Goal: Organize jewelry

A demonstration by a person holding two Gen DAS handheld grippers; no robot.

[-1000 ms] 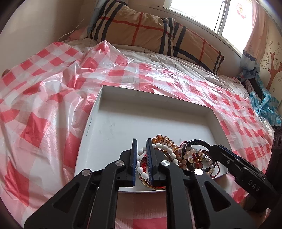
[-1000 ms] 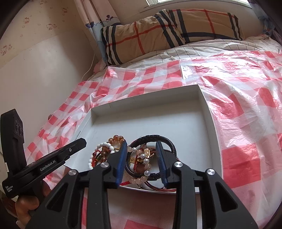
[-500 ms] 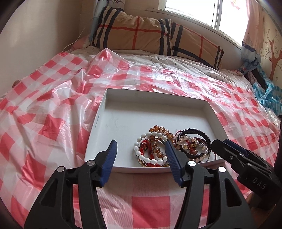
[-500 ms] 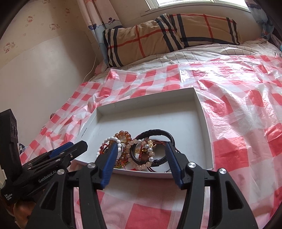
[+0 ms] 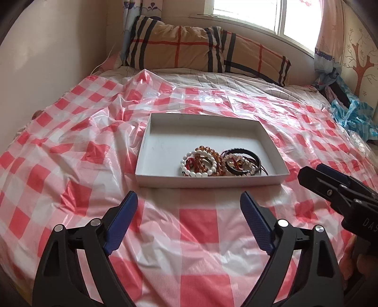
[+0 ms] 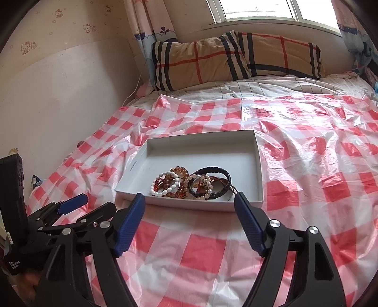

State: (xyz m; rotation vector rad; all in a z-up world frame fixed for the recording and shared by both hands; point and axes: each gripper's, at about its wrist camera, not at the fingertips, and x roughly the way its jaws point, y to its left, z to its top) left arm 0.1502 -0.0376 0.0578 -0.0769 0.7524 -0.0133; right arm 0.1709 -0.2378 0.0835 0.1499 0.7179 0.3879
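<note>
Hovering above a red and white checked plastic sheet (image 5: 200,226), the left gripper (image 5: 189,207) has its blue-padded jaws spread wide and holds nothing; the right gripper (image 6: 190,207) hangs likewise, jaws wide and empty, just short of the near wall of a shallow white tray (image 6: 203,203)

The tray (image 5: 210,181) lies flat on the sheet over a bed, and all the jewelry sits heaped in its near right part: a white bead bracelet (image 5: 189,170), an amber bead bracelet (image 5: 208,150), a dark braided band (image 5: 250,154), some small pale and red beads tangled among them, and thin dark cords trailing to the right; the rest of the tray is bare

By my judgement these pieces are light and limp, strung on cord, so each would sag and swing once lifted; round beads look smooth and likely to slip between pads, and the loops overlap, so pulling one may drag its neighbours; the braided band looks firmer and grippier, and its raised outer arc, or the free outer edge of the white loop, seems the best place to pinch across the strand

Readable writing: "DAS" on the right gripper's body in the left view, and a small label on the left gripper in the right view, too fine to read; small print on the tray's left inner wall cannot be made out

Beyond lie a plaid pillow (image 6: 236,56) and a bright window (image 5: 264,14)
</note>
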